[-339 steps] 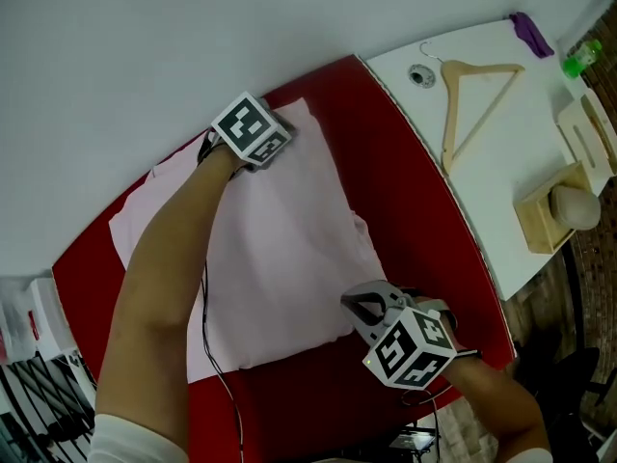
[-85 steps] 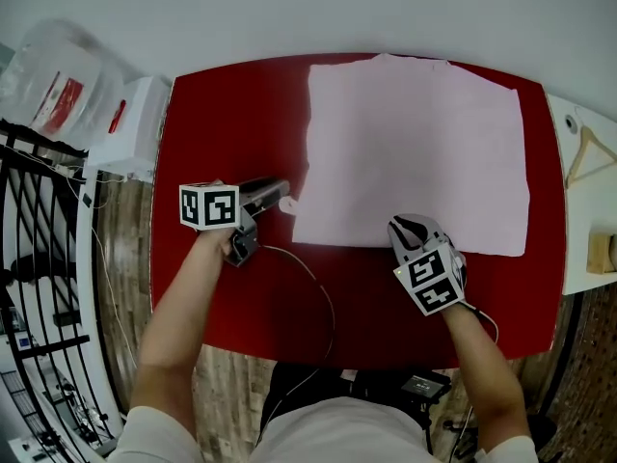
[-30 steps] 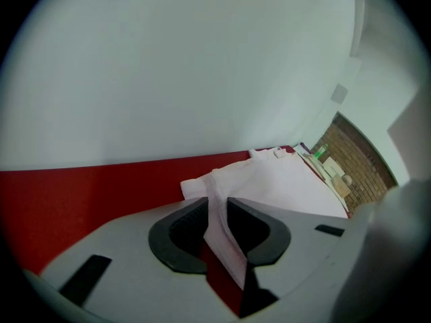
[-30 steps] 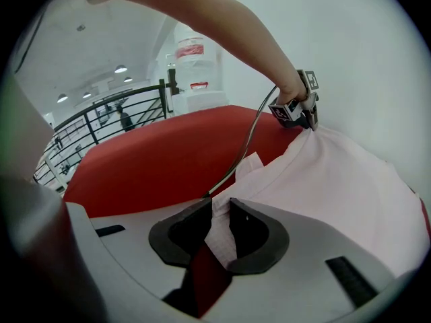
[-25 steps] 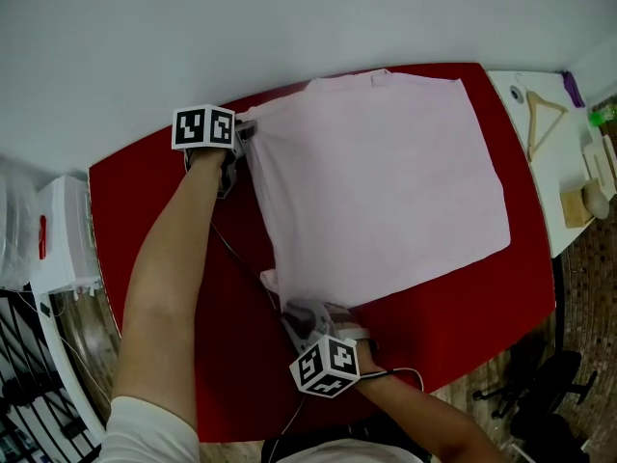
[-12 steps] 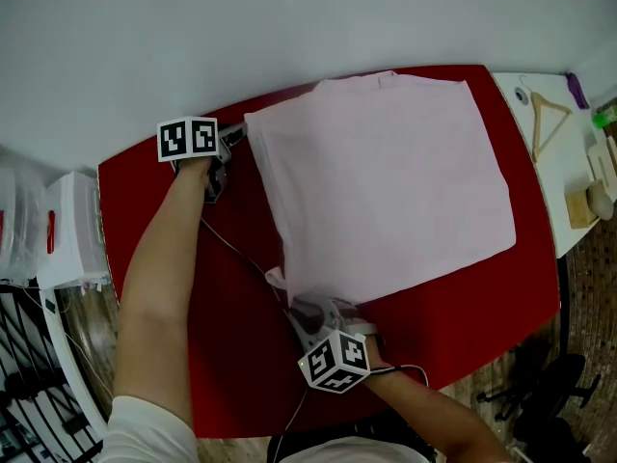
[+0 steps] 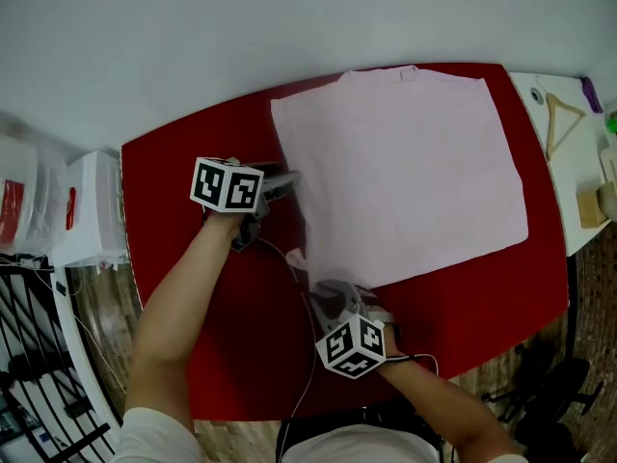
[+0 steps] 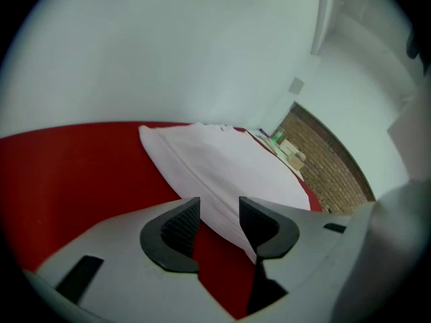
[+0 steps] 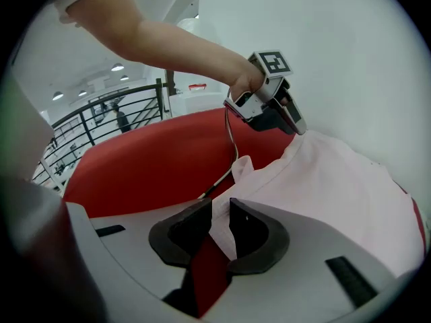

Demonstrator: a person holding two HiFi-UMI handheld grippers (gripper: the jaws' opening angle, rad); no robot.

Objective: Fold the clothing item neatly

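Pulling back from shirt (image 7: 405, 162) corner, L gripper (image 7: 287, 178) jaws just opened, empty; R gripper (image 7: 326, 289) still pinches it

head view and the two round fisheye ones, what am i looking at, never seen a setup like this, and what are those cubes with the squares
There is no robot here. A person holds a two-jaw tool in each hand. The cube with square markers on each tool is part of that tool. The head view comes from a camera on the person's head, looking steeply down. The two round pictures come from cameras that ride on each tool and look along its jaws. On the red table a pink garment lies flat as a rough rectangle. The right tool pinches the garment at its near left corner. The left tool holds nothing. Its jaws have just been opening and stand apart beside the garment's left edge.
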